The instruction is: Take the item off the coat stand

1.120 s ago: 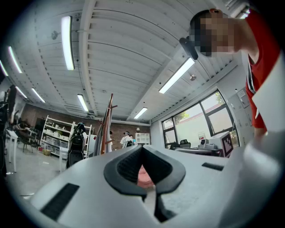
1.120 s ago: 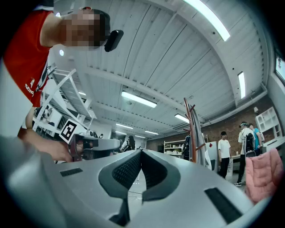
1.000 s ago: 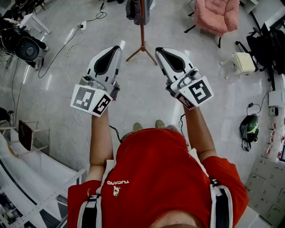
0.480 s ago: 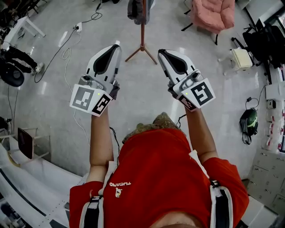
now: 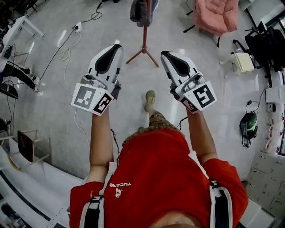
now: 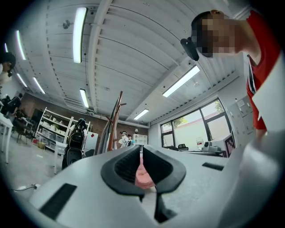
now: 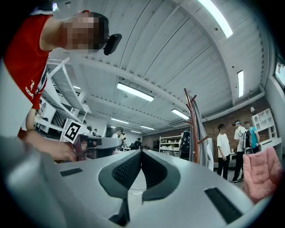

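Ahead on the grey floor [image 5: 133, 93], at the far edge of what the head view takes in, stands the wooden coat stand [image 5: 144, 33], its thin pole rising from splayed legs. A dark grey garment [image 5: 140, 10] hangs on the stand's upper part, against the pole, with its top cut off by the frame. The person, in a red shirt, holds both arms out toward it, with one shoe [image 5: 150, 99] set forward on the floor between them. The left tongs [image 5: 116, 44] and the right tongs [image 5: 164, 53] point at the stand from either side of its line, both well short of it and touching nothing. In the left gripper view the left tongs [image 6: 141, 149] are closed, their black pads meeting at the tips with nothing gripped, and the coat stand [image 6: 116, 118] rises beyond them to the left. In the right gripper view the right tongs [image 7: 140, 152] are likewise closed and empty, while the coat stand [image 7: 192, 129] stands to their right with the grey garment [image 7: 205, 151] draped down its side. A pink chair [image 5: 216, 15] sits near the far right edge of the floor, and loose cables [image 5: 67, 49] trail along the left.
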Action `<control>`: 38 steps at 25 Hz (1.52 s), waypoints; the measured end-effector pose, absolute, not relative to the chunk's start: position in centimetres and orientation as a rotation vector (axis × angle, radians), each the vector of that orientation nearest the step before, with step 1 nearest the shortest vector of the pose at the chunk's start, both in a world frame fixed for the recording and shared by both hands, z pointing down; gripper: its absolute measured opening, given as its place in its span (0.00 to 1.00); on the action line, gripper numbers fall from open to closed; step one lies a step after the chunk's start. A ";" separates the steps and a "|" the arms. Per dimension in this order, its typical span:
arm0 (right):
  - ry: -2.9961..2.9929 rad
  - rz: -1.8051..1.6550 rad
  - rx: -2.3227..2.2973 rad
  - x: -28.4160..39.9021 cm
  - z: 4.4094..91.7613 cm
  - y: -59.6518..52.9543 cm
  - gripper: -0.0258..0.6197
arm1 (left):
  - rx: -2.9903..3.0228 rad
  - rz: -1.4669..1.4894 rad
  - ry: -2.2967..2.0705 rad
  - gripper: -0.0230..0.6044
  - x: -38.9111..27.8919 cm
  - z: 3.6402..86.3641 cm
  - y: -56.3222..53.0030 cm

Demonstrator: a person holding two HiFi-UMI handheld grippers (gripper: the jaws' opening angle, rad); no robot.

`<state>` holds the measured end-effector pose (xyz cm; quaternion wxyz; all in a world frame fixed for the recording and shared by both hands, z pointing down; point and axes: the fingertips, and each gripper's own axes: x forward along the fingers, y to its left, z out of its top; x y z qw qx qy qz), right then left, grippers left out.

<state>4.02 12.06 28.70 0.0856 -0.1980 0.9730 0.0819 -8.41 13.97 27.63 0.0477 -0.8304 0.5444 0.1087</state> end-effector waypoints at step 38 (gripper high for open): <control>2.934 0.178 -0.745 -4.1 33.2 -27.2 0.08 | -2.702 -0.165 1.622 0.43 -21.1 44.4 -33.9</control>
